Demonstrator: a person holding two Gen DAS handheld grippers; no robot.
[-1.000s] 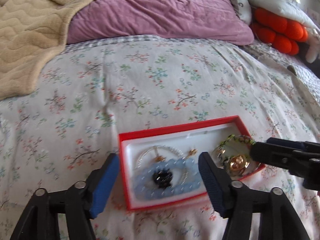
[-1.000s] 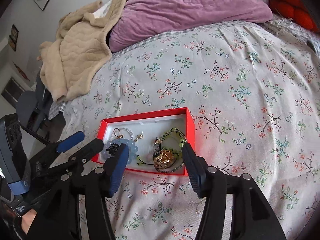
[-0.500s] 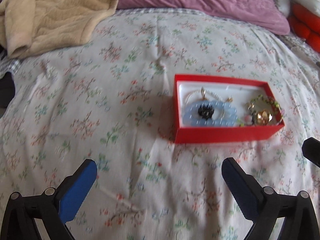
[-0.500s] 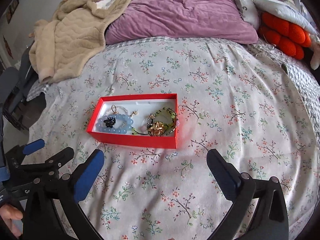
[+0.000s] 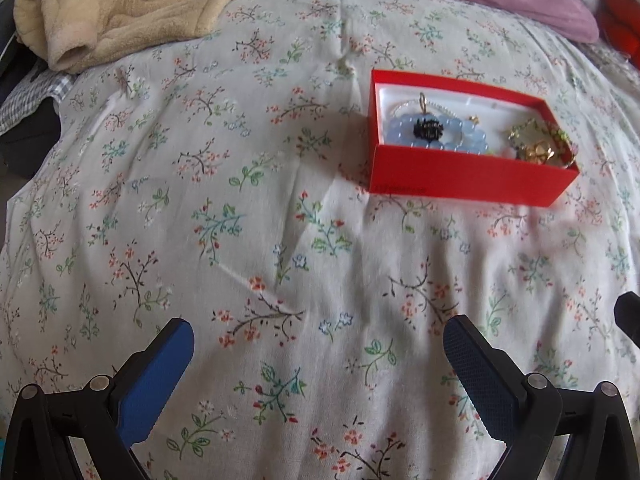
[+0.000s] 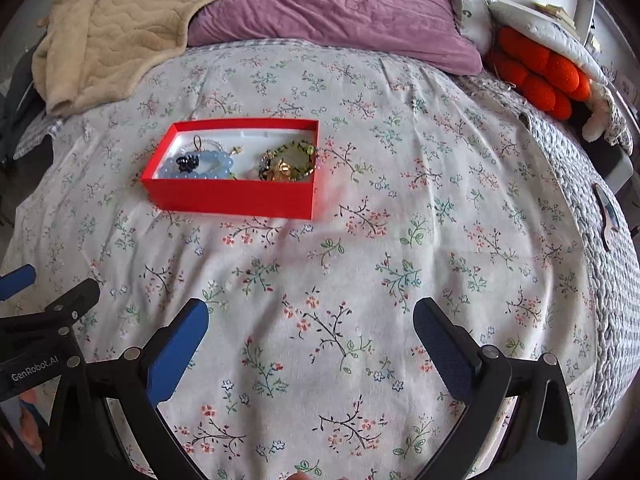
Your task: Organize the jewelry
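A red jewelry box [image 5: 468, 178] [image 6: 232, 196] lies on the floral bedspread. Inside it rest a pale blue bead bracelet [image 5: 440, 134] [image 6: 208, 166] with a black clip [image 5: 428, 130] on top, a thin pearl strand, and at the right end a green bead bracelet with gold pieces [image 5: 540, 148] [image 6: 288, 162]. My left gripper [image 5: 318, 344] hangs open over bare bedspread, well short of the box and to its left. Open too, my right gripper [image 6: 310, 322] stands nearer than the box, a little to its right. Nothing is between either pair of fingers.
A beige blanket [image 6: 116, 28] and a purple pillow [image 6: 332, 4] lie at the head of the bed. Orange cushions [image 6: 540, 76] sit at the far right. A grey quilt edge [image 6: 600, 280] runs down the right side. The left gripper's body [image 6: 44, 320] shows in the right wrist view.
Both grippers have opened wide and pulled back from the box, which now lies farther away. The jewelry stays in the box.
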